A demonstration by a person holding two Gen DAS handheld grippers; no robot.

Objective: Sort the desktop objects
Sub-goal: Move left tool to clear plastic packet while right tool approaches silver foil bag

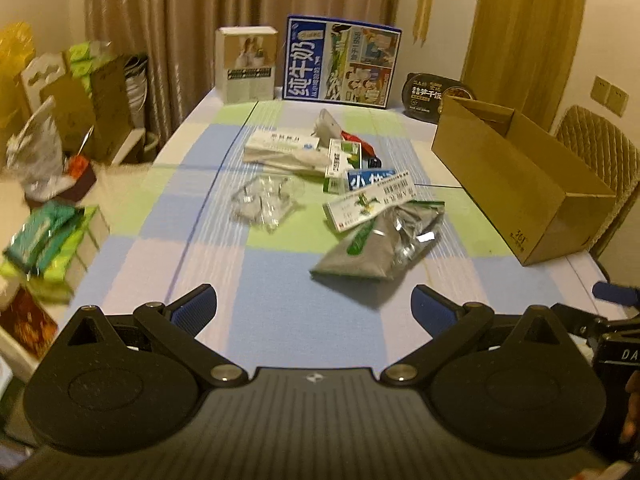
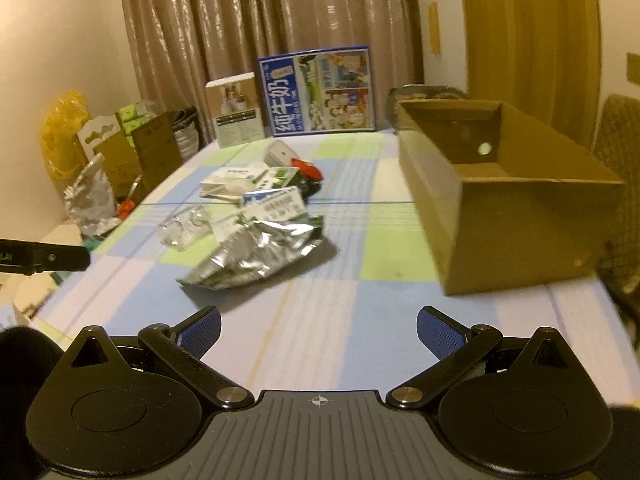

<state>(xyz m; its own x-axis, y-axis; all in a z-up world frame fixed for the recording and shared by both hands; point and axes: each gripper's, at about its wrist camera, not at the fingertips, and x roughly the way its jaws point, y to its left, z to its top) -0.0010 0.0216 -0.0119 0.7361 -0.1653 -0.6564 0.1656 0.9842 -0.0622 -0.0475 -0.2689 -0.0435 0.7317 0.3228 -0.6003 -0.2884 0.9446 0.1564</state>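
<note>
While the foil pouch (image 2: 256,252), medicine boxes (image 1: 362,200) and clear wrapper (image 1: 266,200) lie heaped mid-table, the cardboard box (image 2: 516,200) beside them looks empty, so sorting seems unstarted; left gripper (image 1: 314,306) and right gripper (image 2: 318,326) hover spread, holding nothing.

left claw (image 1: 314,304): spread wide, empty | right claw (image 2: 319,326): spread wide, empty

Home, by the look of it, likely a dining corner. My table (image 1: 280,304) wears a pastel checked cloth, with long curtains (image 1: 240,20) behind it and a quilted chair (image 1: 600,152) at the side. Groceries stand about: a milk carton (image 1: 340,64), a meal tub (image 1: 432,94), bags and boxes (image 1: 80,100) stacked by the wall.
</note>
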